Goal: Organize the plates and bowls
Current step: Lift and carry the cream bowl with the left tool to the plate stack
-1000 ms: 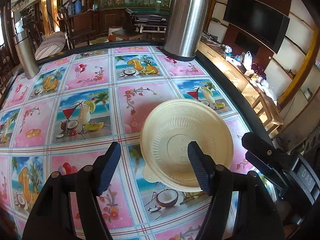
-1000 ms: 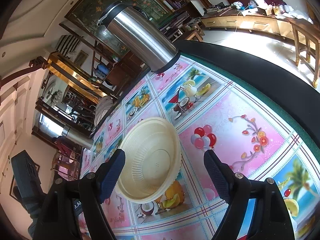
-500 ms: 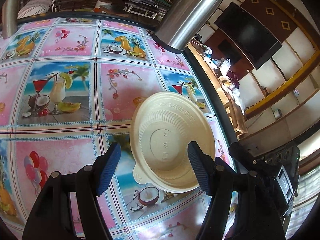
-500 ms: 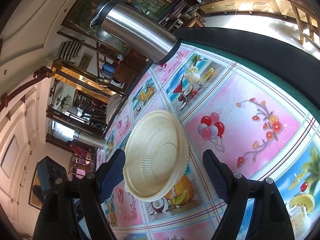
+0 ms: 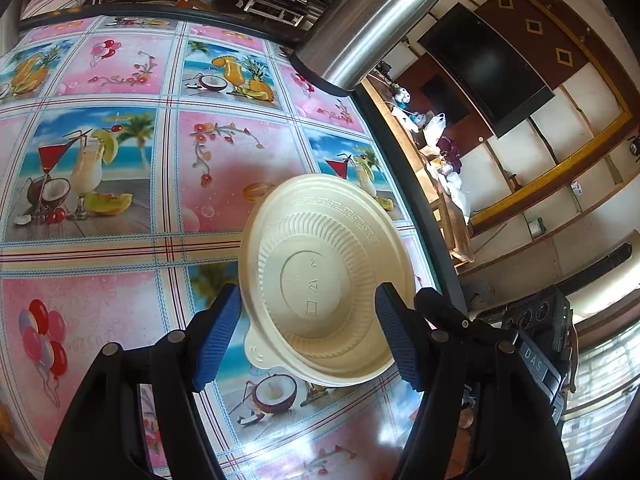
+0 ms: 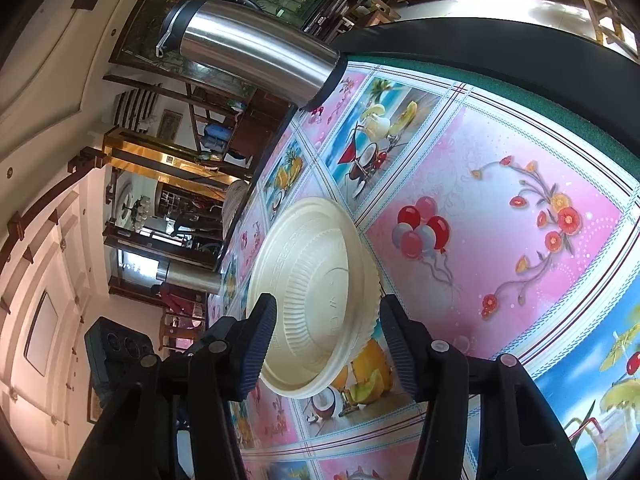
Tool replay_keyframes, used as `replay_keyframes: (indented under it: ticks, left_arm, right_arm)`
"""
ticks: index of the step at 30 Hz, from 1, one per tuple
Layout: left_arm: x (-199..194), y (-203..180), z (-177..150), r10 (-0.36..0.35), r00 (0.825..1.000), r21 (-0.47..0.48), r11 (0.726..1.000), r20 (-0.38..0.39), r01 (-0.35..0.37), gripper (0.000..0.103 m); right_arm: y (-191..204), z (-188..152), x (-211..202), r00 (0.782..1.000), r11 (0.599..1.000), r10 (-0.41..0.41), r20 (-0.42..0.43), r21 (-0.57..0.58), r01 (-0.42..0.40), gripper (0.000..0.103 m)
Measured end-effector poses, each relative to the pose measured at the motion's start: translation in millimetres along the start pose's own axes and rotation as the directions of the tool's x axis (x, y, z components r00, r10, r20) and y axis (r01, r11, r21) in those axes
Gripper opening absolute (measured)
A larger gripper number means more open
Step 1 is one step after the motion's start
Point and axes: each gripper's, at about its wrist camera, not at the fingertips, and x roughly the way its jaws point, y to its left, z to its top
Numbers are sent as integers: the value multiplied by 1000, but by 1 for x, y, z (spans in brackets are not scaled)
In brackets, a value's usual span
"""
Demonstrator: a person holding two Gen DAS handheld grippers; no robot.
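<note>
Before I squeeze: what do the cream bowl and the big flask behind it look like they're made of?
Cream bowl: looks like thin moulded disposable plastic or pulp, matte, with ribbed walls and embossed rim pattern; which one I can't tell. Flask: brushed stainless steel, going by its streaked reflections, with a dark base band, probably plastic.

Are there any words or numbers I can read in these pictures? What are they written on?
"DAS" in pale letters on the black body of the right gripper, seen from the left wrist view.
Raised marks on the flat middle of the cream ribbed plastic bowl: too faint to read.
The colourful fruit-and-cocktail tablecloth and the tall steel flask show no words.
</note>
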Motion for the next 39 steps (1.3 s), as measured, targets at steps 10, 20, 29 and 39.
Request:
replay_keyframes:
  ticks: [10,20,29,39]
  left_arm:
    - [9,12,-1,21,999,-21,1000,-29,-21,68]
    - [11,16,-3,97,995,-3,995,-35,-97,28]
    - [13,13,-5,115,992,24,993,-41,-115,13]
    - [12,11,-5,112,992,26,994,-57,-110,13]
  right_arm:
    - [-4,2,3,1000,1000,-26,11,-1,26,38]
    - [-6,2,3,998,998,-53,22,-11,54,14]
    - [0,-1,3,997,997,-70,27,-43,71,10]
    - [-3,0,1,997,997,-71,32,-28,72,9]
